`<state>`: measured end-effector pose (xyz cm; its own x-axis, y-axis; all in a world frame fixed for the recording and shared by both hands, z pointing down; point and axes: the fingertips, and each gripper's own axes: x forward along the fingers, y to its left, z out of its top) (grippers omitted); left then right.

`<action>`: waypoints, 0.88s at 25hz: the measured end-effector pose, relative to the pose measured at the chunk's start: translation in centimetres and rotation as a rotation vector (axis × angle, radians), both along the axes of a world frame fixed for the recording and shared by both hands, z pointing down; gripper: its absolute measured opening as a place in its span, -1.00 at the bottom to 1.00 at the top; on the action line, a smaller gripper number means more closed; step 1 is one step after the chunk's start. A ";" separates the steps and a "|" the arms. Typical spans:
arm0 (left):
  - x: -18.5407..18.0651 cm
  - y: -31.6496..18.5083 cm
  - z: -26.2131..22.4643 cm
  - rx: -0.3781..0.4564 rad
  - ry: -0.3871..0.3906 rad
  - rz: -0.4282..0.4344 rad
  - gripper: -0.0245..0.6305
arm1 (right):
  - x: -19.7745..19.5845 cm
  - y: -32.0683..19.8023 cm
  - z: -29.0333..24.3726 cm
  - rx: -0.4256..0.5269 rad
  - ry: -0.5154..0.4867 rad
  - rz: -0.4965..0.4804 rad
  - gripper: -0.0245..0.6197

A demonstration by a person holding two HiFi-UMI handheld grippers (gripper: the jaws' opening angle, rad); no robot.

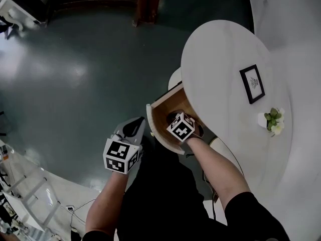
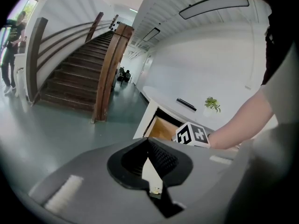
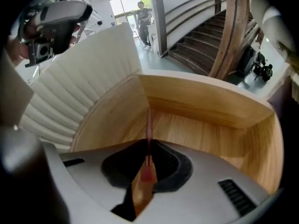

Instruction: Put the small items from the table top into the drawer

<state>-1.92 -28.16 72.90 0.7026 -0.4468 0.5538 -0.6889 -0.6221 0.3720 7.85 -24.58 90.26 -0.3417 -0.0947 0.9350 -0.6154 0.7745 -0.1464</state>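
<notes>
The wooden drawer (image 1: 161, 109) stands pulled out from under the white oval table (image 1: 220, 59). My right gripper (image 1: 176, 118) reaches down inside it, its marker cube on top. In the right gripper view the right gripper (image 3: 149, 146) is shut on a thin reddish stick (image 3: 148, 125) that pokes out past the fingertips over the drawer's wooden floor (image 3: 201, 134). What the stick is I cannot tell. My left gripper (image 1: 134, 128) hangs over the floor left of the drawer. The left gripper (image 2: 149, 146) is shut with nothing in it. On the table are a black picture frame (image 1: 252, 83) and a small potted plant (image 1: 271, 118).
The drawer's white ribbed front (image 3: 79, 92) curves along its left side. A wooden staircase (image 2: 79, 78) rises beyond the dark green floor (image 1: 75, 69). A person (image 3: 144, 17) stands far off by the windows. More white furniture (image 1: 286, 9) lies behind the table.
</notes>
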 end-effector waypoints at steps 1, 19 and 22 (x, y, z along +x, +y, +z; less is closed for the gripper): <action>0.0 0.1 0.1 -0.001 -0.001 0.000 -0.89 | 0.0 0.0 0.3 -0.002 0.005 -0.009 -0.76; -1.3 1.2 -6.1 0.067 0.032 0.015 -0.89 | -0.3 0.0 -8.1 0.094 -0.066 0.121 -0.70; -1.8 2.3 -8.1 0.078 0.046 0.006 -0.89 | -0.3 1.2 -10.7 0.104 -0.087 0.171 -0.70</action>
